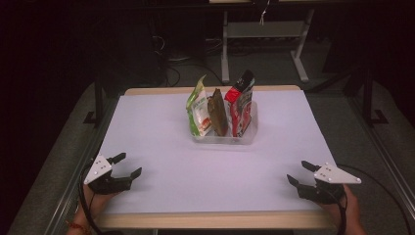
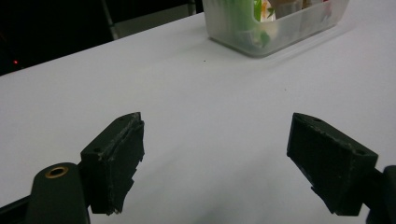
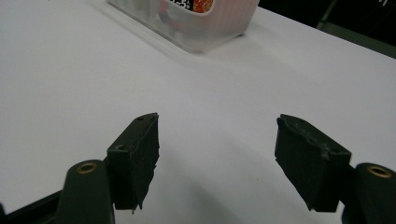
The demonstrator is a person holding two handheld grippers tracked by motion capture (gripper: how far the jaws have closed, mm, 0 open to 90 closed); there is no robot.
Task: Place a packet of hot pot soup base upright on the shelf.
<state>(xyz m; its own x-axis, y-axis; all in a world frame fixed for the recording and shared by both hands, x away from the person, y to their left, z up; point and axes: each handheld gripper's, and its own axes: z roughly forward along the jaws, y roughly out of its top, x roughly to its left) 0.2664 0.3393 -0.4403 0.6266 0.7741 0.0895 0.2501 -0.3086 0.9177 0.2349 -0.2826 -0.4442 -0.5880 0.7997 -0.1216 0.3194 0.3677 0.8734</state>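
A clear plastic bin (image 1: 247, 137) stands at the middle back of the white table. Three snack pouches stand upright in it: a green and white one (image 1: 197, 106) at the left, a brown one (image 1: 217, 112) in the middle, a red one (image 1: 241, 102) at the right. My left gripper (image 1: 127, 165) rests near the front left corner, open, nothing between its jaws. My right gripper (image 1: 299, 172) rests near the front right corner, open and empty too. The bin's near corner (image 2: 280, 37) lies far ahead of the left gripper (image 2: 215, 154), and the bin (image 3: 201, 28) lies ahead of the right gripper (image 3: 217, 154).
The white table top (image 1: 166, 147) spreads wide between the grippers and the bin. Its wooden front edge (image 1: 210, 220) runs along the bottom. Metal rails (image 1: 73, 191) flank the table at both sides. Behind the table a desk frame (image 1: 264, 34) stands in the dark.
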